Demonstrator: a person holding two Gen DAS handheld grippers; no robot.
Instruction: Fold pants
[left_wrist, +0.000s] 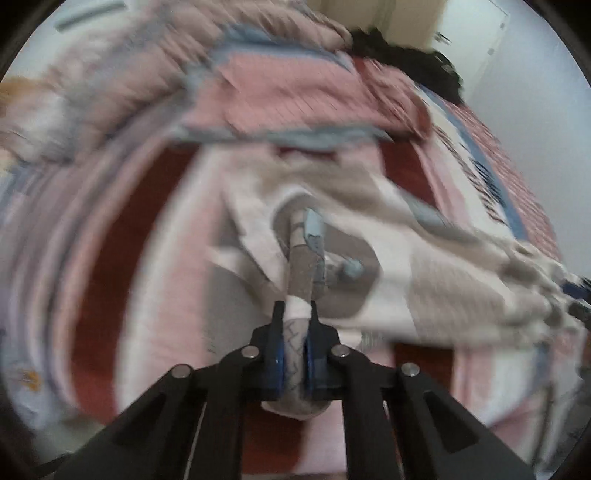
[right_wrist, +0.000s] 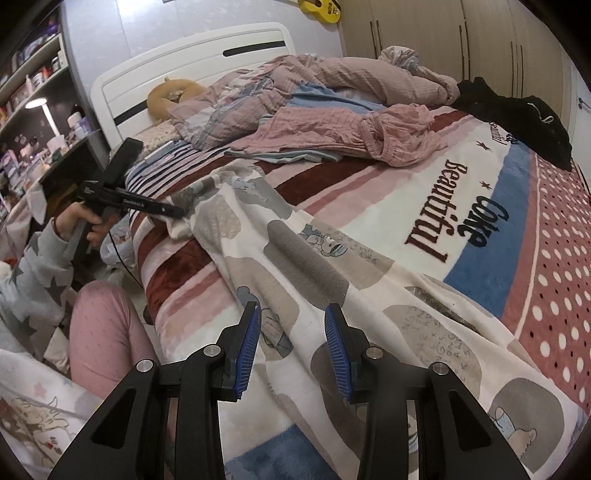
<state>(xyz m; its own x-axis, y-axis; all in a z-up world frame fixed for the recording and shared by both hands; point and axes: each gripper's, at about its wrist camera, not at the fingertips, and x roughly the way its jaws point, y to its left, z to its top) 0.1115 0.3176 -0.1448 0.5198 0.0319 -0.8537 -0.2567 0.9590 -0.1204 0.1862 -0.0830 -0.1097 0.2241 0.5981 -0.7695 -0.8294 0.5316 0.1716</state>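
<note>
Lying across the bed, white-and-grey patterned pants (right_wrist: 295, 266).

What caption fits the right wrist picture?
Right claw open above patterned pants on the bed; left claw pinches their far end.

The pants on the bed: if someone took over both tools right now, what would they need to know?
Left hand-held gripper: shut on one end of the patterned pants, at the far-left edge of the bed.
Right hand-held gripper: open, over the near end of the pants, gripping nothing.
The pants lie stretched lengthwise across the striped blanket.
Done: one end grasped.
Left: grasp the near end, then fold; no fold visible yet.
</note>
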